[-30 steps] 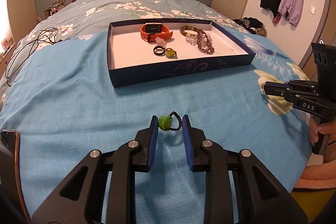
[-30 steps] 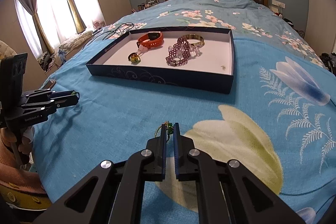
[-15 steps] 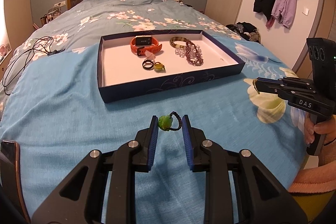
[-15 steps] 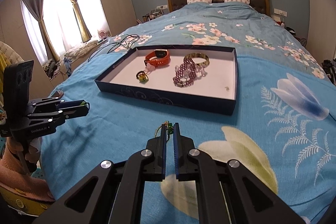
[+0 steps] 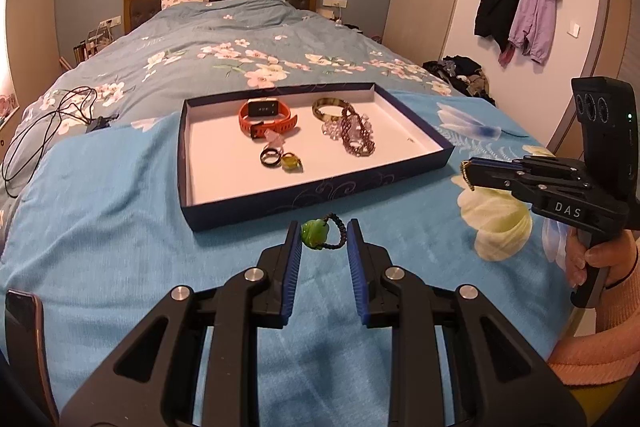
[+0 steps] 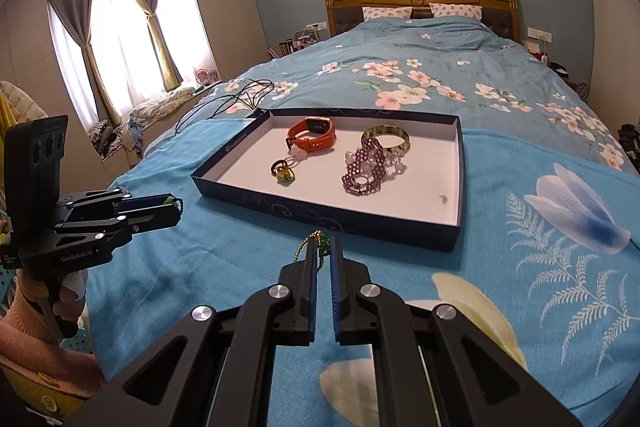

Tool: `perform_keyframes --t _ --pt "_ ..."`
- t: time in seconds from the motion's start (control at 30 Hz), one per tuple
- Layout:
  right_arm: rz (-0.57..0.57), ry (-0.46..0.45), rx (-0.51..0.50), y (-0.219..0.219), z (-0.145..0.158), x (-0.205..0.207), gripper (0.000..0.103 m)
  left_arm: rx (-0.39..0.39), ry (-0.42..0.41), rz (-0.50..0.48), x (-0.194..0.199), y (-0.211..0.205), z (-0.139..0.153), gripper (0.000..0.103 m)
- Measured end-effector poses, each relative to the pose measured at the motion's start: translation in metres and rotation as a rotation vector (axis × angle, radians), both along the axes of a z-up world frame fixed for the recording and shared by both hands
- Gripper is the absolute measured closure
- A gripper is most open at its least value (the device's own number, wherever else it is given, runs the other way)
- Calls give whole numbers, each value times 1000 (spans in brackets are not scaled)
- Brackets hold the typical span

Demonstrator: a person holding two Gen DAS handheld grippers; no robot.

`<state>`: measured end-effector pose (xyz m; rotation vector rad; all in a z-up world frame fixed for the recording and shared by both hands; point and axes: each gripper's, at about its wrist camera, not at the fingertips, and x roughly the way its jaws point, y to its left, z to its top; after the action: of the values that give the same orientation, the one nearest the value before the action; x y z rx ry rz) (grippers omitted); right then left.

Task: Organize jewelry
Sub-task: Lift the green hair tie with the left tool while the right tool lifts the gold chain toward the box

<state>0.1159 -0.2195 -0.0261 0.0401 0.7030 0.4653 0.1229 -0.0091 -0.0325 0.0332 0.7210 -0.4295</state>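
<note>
Jewelry: left claw [image 5: 323,241] grips green bead ring [image 5: 320,236] crosswise; right claw [image 6: 323,251] pinches gold-green chain [image 6: 314,247], dangling.

1. The bedspread [image 5: 100,227] is bright blue with big white and pale-yellow flowers; further up it turns greyer with small pink blossoms.
2. The tray [image 5: 320,195] is navy outside with faint swirls, white inside.
3. In it lie an orange watch [image 5: 266,117], a black ring [image 5: 270,157], a purple bead bracelet [image 5: 358,133] and an olive bangle [image 5: 330,107].
4. The left tongs [image 5: 323,239] are black with blue pads, around a green bead on dark cord [image 5: 316,234].
5. The right tongs [image 6: 323,261] pinch a gold and green chain [image 6: 316,247].
</note>
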Motion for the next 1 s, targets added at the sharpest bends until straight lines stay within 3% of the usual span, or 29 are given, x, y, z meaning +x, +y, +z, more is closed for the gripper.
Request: perform_keyframes --t 1.0 --pt "15 -44 21 9 15 24 98 -1 -59 9 18 -12 17 80"
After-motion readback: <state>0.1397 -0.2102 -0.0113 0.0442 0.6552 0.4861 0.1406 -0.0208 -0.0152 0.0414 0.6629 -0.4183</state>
